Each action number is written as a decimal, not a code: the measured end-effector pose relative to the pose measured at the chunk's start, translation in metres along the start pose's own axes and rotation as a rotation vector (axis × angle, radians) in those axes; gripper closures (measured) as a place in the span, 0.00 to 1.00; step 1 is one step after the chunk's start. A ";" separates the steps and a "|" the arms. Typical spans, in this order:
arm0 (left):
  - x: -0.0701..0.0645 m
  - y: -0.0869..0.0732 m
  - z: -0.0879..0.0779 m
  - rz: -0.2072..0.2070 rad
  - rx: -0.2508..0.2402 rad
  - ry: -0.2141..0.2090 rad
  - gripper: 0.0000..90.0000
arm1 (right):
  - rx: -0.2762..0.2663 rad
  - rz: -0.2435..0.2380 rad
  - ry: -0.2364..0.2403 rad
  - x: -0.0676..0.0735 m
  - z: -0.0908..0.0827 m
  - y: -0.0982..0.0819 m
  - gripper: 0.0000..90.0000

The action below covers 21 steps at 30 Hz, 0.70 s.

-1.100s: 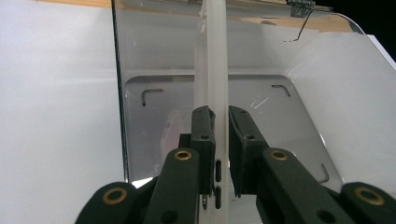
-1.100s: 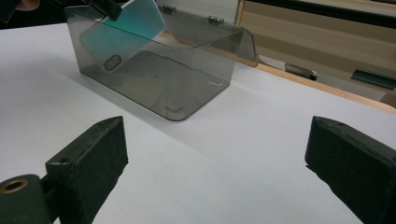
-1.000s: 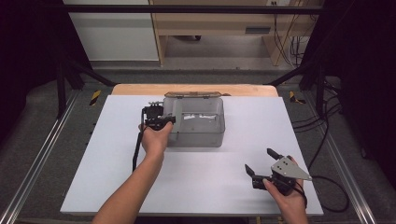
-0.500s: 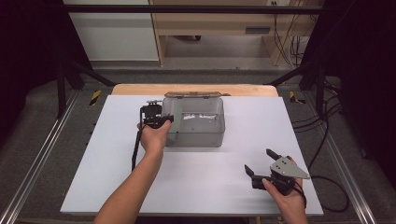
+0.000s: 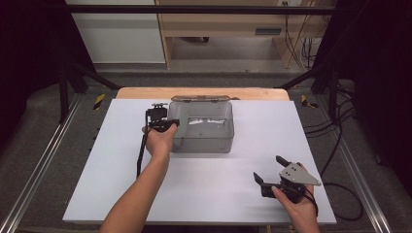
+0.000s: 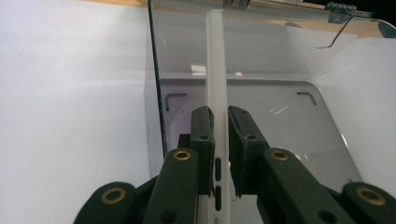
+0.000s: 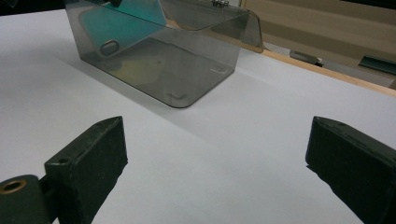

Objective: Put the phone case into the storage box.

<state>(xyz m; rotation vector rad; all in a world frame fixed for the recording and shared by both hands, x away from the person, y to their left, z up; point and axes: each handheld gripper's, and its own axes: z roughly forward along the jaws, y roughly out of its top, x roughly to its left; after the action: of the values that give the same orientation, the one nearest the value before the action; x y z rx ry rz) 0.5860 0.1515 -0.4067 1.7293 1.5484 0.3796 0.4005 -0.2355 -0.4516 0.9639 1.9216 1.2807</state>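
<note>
Phone case pinched edge-on by left tool, over bin.

The phone case runs off the left gripper view's bottom edge, its lower end hidden between the jaws. The tinted box blurs its teal face

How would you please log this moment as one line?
left gripper: shut on phone case in clear box | right gripper: open, idle

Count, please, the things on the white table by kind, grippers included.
Grippers: 2, left gripper and right gripper
Clear box: 1
Phone case, in the left gripper's jaws inside the box: 1
Total: 4
</note>
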 end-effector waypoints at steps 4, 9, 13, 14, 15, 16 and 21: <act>0.000 0.000 0.000 0.013 0.003 0.005 0.90 | 0.003 0.001 0.001 0.000 0.000 0.000 0.06; -0.001 0.001 0.001 0.013 0.013 0.006 0.90 | 0.006 0.001 0.005 0.000 0.001 -0.001 0.06; -0.001 0.001 0.001 0.023 0.017 0.004 0.90 | 0.005 0.001 0.006 0.001 0.001 0.000 0.06; -0.001 0.001 0.001 0.023 0.015 0.003 0.90 | 0.005 0.001 0.006 0.001 0.001 0.000 0.06; -0.001 0.001 0.001 0.022 0.012 0.004 0.90 | 0.004 0.001 0.007 0.001 0.000 0.000 0.06; -0.001 0.001 0.000 0.017 0.007 0.003 0.90 | 0.005 0.001 0.008 0.001 0.000 0.000 0.07; -0.002 0.002 -0.002 0.006 -0.009 -0.016 0.91 | 0.004 0.000 0.008 0.001 0.000 0.000 0.06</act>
<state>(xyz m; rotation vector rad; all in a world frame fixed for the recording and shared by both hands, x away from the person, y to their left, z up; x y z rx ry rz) 0.5853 0.1504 -0.4031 1.7263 1.5280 0.3751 0.4004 -0.2347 -0.4521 0.9626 1.9306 1.2834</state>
